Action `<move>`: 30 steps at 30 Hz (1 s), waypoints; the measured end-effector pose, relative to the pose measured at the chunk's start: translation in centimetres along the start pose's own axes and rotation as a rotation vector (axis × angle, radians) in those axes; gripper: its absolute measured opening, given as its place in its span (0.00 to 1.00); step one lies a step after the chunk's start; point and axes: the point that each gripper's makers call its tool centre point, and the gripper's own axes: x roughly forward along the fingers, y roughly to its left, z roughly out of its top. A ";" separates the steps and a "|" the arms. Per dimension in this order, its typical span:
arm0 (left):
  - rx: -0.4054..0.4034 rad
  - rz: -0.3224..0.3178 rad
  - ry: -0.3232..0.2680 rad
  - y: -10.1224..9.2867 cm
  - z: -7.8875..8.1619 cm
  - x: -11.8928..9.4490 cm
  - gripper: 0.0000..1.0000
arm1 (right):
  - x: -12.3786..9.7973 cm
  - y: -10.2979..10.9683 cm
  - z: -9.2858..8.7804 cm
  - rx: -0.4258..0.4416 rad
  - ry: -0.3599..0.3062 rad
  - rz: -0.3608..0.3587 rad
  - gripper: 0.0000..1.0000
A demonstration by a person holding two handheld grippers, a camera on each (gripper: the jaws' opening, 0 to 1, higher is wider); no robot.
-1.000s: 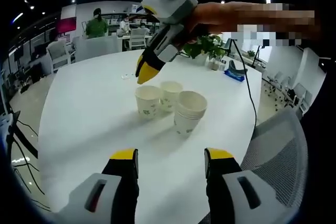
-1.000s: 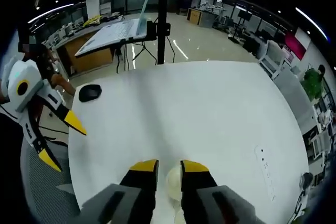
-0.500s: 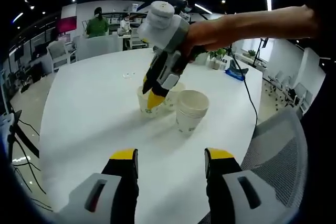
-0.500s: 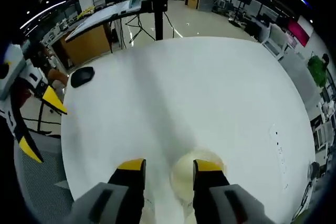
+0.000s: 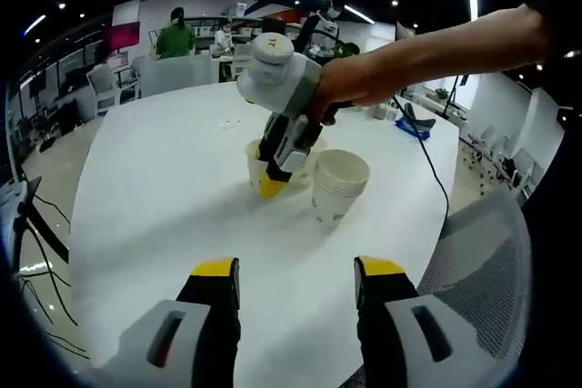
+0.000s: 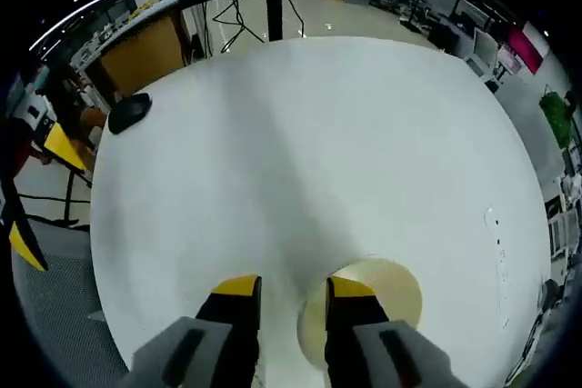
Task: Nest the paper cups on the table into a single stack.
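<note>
On the white surface [image 5: 145, 215], the right claw [image 5: 273, 181] reaches down over a single paper cup [image 5: 255, 159], its jaws straddling the near wall — one inside the rim, one outside — but not visibly pressed shut; the cup stack [image 5: 336, 188] stands just beside it, with another cup hidden behind. The left claw [image 5: 296, 283] hangs back, released and empty. If the jaws pinch the thin wall too hard or off-centre, the cup may crumple or tip — and a swing while lifting could knock the stack over.
</note>
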 end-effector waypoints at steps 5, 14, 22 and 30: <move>-0.001 0.000 0.002 0.2 0.0 0.0 0.49 | -0.2 0.8 0.7 -0.053 -0.019 0.018 0.00; 0.008 -0.004 0.001 -0.1 0.3 0.2 0.49 | -1.8 0.6 2.9 -0.083 -0.089 -0.004 0.00; 0.017 -0.011 -0.004 -0.4 0.9 0.4 0.50 | -6.0 0.4 3.8 -0.112 -0.134 -0.052 0.00; 0.036 -0.022 -0.013 -0.4 1.5 0.9 0.50 | -9.6 0.6 2.8 -0.095 -0.171 -0.096 0.00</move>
